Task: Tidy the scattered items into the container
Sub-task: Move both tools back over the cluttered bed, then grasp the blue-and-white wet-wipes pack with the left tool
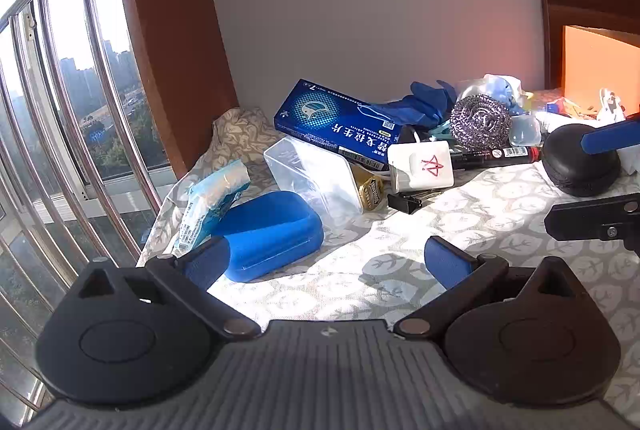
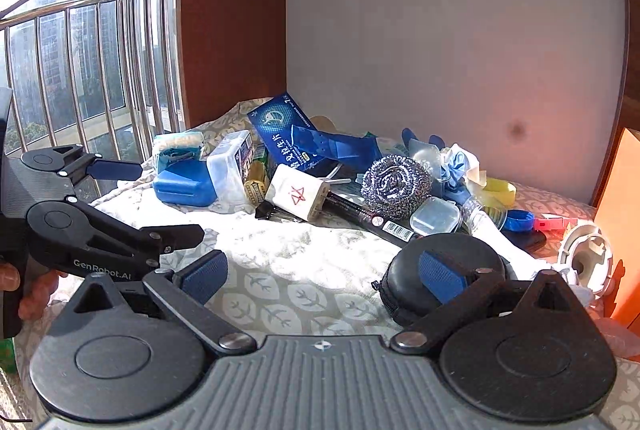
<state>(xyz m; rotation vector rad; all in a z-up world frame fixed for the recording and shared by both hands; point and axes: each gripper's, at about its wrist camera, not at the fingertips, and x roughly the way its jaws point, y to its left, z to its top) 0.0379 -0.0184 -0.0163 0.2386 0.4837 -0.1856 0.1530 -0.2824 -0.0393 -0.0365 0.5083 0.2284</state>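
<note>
Both tools spread, nothing pinched. Left wrist view: I see my left tool (image 1: 326,262) over the leaf-print cloth (image 1: 460,230), blue case (image 1: 272,234) just beside its left finger, clear plastic container (image 1: 316,182) tipped behind it. Right wrist view: right tool (image 2: 322,276) wide, its right finger at the black round pouch (image 2: 440,270); steel scourer (image 2: 396,186) among the pile beyond.
</note>
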